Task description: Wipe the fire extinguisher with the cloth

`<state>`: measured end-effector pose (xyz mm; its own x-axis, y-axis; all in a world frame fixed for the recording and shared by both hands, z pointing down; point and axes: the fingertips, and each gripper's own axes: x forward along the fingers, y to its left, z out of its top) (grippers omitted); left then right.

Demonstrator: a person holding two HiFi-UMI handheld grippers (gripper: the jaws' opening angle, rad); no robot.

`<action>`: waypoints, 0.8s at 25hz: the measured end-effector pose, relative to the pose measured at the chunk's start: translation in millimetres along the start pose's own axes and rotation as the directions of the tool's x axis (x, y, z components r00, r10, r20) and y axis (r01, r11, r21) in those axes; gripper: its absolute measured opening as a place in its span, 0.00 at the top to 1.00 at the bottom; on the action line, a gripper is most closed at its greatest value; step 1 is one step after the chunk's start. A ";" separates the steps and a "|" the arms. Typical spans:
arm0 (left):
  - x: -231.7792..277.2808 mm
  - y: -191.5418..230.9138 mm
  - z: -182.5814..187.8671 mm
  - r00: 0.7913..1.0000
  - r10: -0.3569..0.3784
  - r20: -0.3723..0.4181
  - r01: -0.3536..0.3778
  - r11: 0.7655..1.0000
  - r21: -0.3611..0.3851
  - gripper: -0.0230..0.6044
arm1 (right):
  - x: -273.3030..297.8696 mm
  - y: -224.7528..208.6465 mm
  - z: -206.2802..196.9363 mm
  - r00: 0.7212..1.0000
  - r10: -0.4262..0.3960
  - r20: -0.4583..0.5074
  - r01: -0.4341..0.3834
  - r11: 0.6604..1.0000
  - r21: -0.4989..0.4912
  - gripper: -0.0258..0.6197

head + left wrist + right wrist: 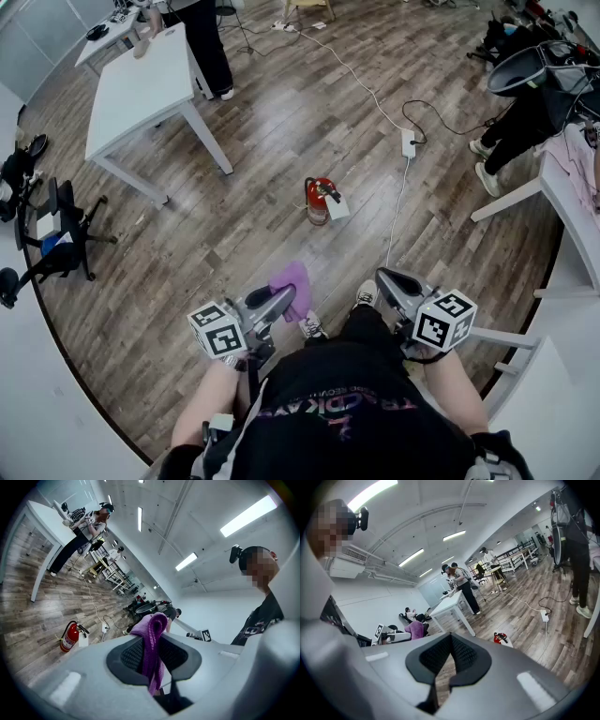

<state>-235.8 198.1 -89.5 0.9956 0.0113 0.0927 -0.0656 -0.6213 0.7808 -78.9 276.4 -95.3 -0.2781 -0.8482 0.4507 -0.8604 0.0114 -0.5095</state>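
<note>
Left claw point(281, 302) clamped on the cloth point(294, 284), right claw point(386, 278) together and empty, we should next approach the fire extinguisher point(319, 201) at twelve o'clock.

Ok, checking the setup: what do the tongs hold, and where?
Left tongs pinch the purple cloth around its middle; right tongs are shut, empty.

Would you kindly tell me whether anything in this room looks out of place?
The fire extinguisher sits alone on the open wooden floor, not mounted or stowed. Beside it a white cable with a power strip trails loose across the floor, a likely trip hazard.
</note>
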 end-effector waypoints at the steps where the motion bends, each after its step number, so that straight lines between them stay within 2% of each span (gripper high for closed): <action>1: 1.2 -0.5 -0.4 1.000 -0.001 0.000 0.001 1.000 0.000 0.86 | -0.7 -0.8 -0.1 1.000 0.001 0.000 -0.001 1.000 0.000 0.96; 20: 1.6 -1.0 -0.1 1.000 -0.003 0.005 0.003 1.000 0.002 0.86 | -2.6 -5.5 4.7 1.000 -0.011 0.021 0.011 1.000 0.011 0.95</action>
<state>-234.2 198.9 -90.1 0.9962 0.0094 0.0871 -0.0623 -0.6231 0.7796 -71.4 276.1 -97.0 -0.2599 -0.8590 0.4411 -0.8587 -0.0034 -0.5125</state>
